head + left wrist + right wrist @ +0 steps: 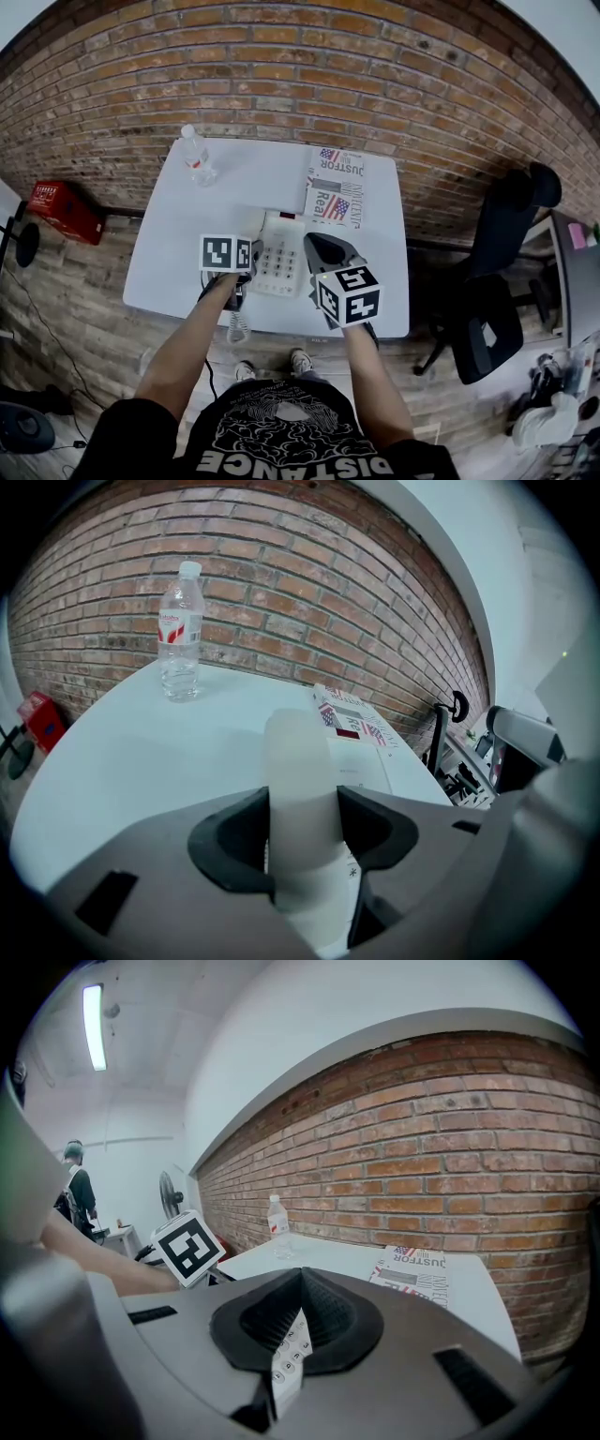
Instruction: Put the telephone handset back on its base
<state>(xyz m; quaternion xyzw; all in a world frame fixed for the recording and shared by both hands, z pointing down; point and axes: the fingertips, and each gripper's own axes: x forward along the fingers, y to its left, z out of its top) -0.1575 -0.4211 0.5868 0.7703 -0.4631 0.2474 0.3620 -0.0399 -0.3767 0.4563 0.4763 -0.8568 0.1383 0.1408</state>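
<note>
white handset [298, 761] clamped in left gripper [302, 841] fingers, right gripper [298, 1321] fingers pressed together

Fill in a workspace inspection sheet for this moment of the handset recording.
Surface: white rectangular table, mostly bare.
Job's things: white telephone handset, held at the left side of the white push-button telephone base.
Clutter: clear plastic water bottle, upright at back left; folded newspaper at back right.
Grippers: left gripper shut on the handset; right gripper shut and empty, at the base's right side.
Cables: coiled telephone cord hangs over the front edge.
Surroundings: brick wall behind; red crate at left; black office chair at right.
</note>
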